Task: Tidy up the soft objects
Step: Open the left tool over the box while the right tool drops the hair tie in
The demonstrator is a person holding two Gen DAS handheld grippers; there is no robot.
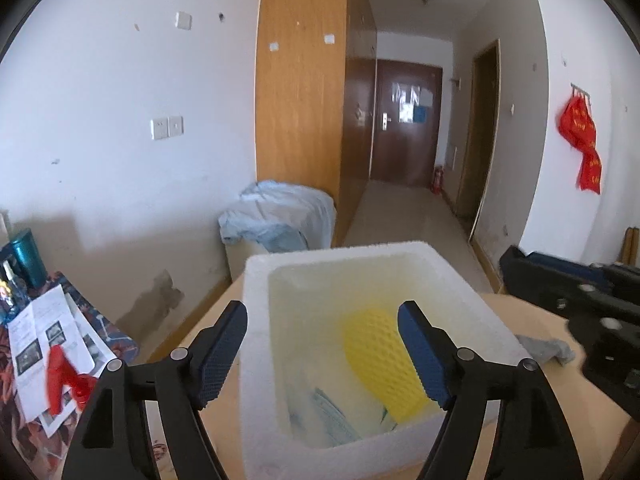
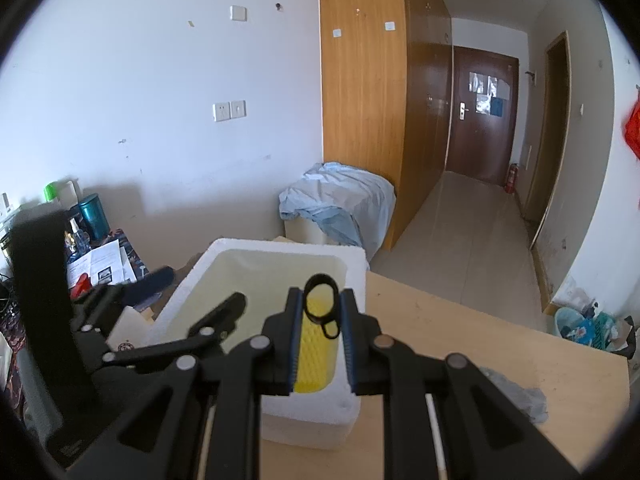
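A white foam box point(image 1: 256, 320) point(image 2: 280, 246) stands on the wooden table. Inside it lie a yellow foam net point(image 1: 380, 360) point(image 2: 316, 360) and a light blue fabric piece point(image 1: 332, 412). My left gripper point(image 1: 322, 312) point(image 2: 196, 292) hangs open over the box's left wall, with nothing between its blue pads. My right gripper point(image 2: 321, 294) hovers over the box's near right part, shut on a black hair tie point(image 2: 319, 277) that sticks up between its pads. A grey cloth point(image 1: 548, 346) point(image 2: 516, 394) lies on the table to the right of the box.
To the left is a lower patterned table with papers point(image 1: 44, 332), a red object point(image 1: 60, 372) and a teal tumbler point(image 1: 26, 256). A blue sheet covers a bin point(image 1: 280, 216) behind the box. A basket point(image 2: 588, 328) stands on the floor at right.
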